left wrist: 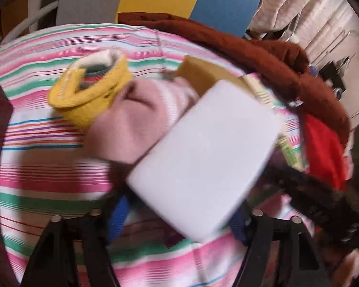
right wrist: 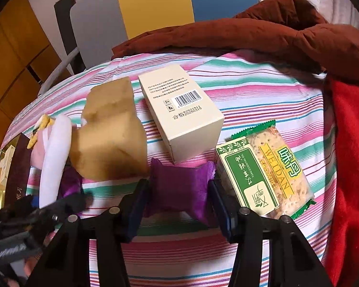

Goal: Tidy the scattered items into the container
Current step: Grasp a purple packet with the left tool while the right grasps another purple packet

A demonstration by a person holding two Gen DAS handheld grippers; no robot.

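In the left wrist view my left gripper (left wrist: 177,217) is shut on a flat white block (left wrist: 203,157) and holds it tilted above the striped bedsheet (left wrist: 47,174). Behind it lie a pink cloth (left wrist: 131,122), a yellow knitted sock (left wrist: 91,93) and a tan sponge (left wrist: 203,71). In the right wrist view my right gripper (right wrist: 179,205) is closed around a purple wrapped candy (right wrist: 179,186) lying on the sheet. The white block (right wrist: 52,157) and the other gripper (right wrist: 36,212) show at the left. No container is clearly in view.
A cream barcode box (right wrist: 182,112), a green tea box (right wrist: 249,179) and a cracker packet (right wrist: 282,167) lie on the sheet. The tan sponge (right wrist: 110,131) stands at the left. A brown quilt (right wrist: 263,35) and red cloth (right wrist: 351,167) border the far and right sides.
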